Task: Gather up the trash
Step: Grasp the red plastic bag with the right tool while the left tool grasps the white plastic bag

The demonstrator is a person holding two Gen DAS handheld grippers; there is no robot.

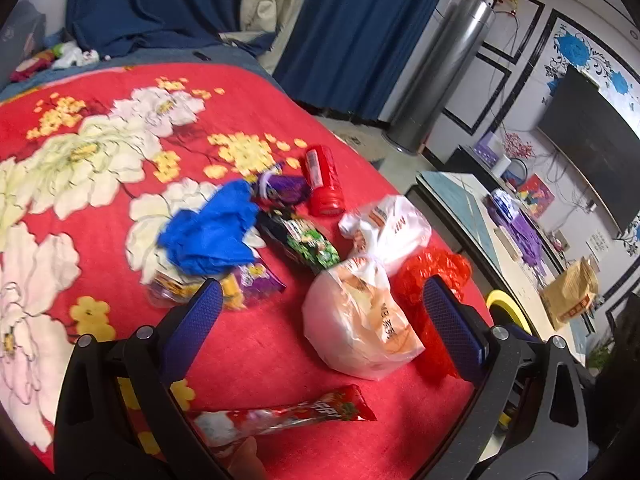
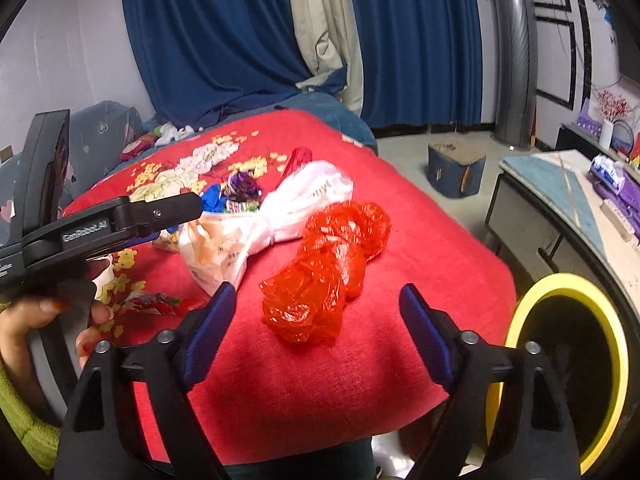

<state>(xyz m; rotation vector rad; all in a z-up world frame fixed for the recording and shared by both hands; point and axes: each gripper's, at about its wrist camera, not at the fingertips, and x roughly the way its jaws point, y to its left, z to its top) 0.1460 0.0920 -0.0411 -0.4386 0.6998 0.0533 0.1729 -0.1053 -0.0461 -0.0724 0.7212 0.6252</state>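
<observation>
Nearest in the left wrist view, a long red snack wrapper (image 1: 292,412) is lying on the red flowered blanket (image 1: 100,184) on the bed, close under the left tool (image 1: 320,312). That tool's blue pads are standing wide apart and nothing is sitting between them. Just past it, a pale knotted plastic bag (image 1: 360,320) is resting beside a crumpled red plastic bag (image 1: 436,276).

In the right wrist view, the right tool (image 2: 316,308) is hanging over the red bag (image 2: 324,272) with its pads spread apart, not touching it. A yellow-rimmed bin (image 2: 616,328) is standing off the bed's right edge.

Farther off, a blue plastic bag (image 1: 212,232), a green and black packet (image 1: 308,240), a purple wrapper (image 1: 280,188) and a red tube (image 1: 322,180) are lying together. Blue curtains (image 1: 352,32) are hanging at the far wall.
</observation>
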